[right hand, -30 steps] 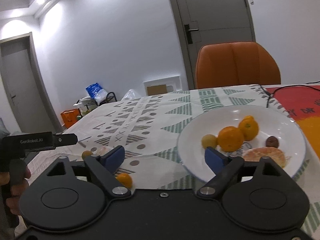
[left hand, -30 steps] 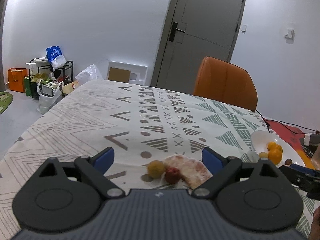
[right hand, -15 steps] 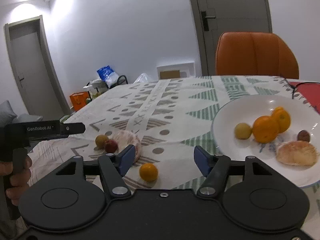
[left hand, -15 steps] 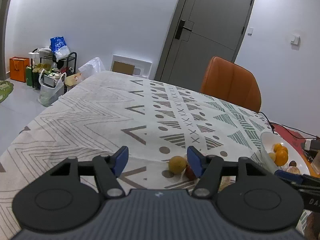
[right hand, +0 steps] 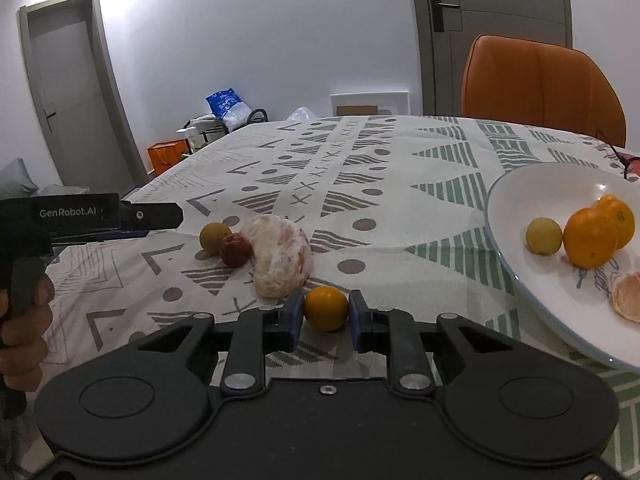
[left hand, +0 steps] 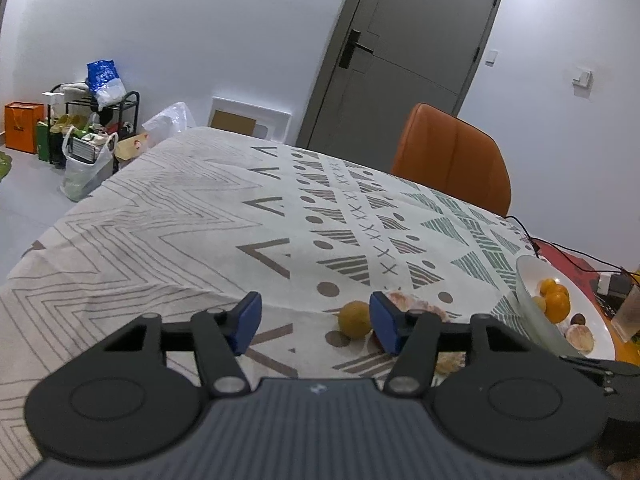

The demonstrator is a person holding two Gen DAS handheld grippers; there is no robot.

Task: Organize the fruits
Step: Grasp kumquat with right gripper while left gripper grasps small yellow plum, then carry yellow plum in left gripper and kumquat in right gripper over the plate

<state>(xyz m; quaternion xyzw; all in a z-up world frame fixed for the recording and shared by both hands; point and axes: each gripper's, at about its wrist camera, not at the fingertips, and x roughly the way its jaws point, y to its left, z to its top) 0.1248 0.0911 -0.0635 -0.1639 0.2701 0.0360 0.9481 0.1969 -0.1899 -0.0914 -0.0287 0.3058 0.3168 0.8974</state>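
In the right wrist view my right gripper [right hand: 326,314] is shut on a small orange [right hand: 326,307] that rests on the patterned tablecloth. Just beyond it lie a peeled citrus piece [right hand: 280,260], a small red fruit [right hand: 236,250] and a yellow-green fruit [right hand: 214,236]. A white plate [right hand: 496,216] at the right holds two oranges [right hand: 590,238], a yellow fruit [right hand: 544,236] and another peeled piece [right hand: 628,292]. My left gripper [left hand: 316,322] is half open and its jaws are closing. The yellow-green fruit [left hand: 354,317] lies ahead, close to its right finger, untouched.
An orange chair [right hand: 540,88] stands at the table's far side. A red mat with cables [left hand: 568,264] and a glass [left hand: 630,312] lie past the plate [left hand: 524,280]. A rack with bags [left hand: 92,120] is on the floor at the left. A hand [right hand: 24,320] holds the left gripper.
My right gripper swung left from in front of the plate to the small orange and closed on it. My left gripper's jaws narrowed and it shifted left of the fruit pile.
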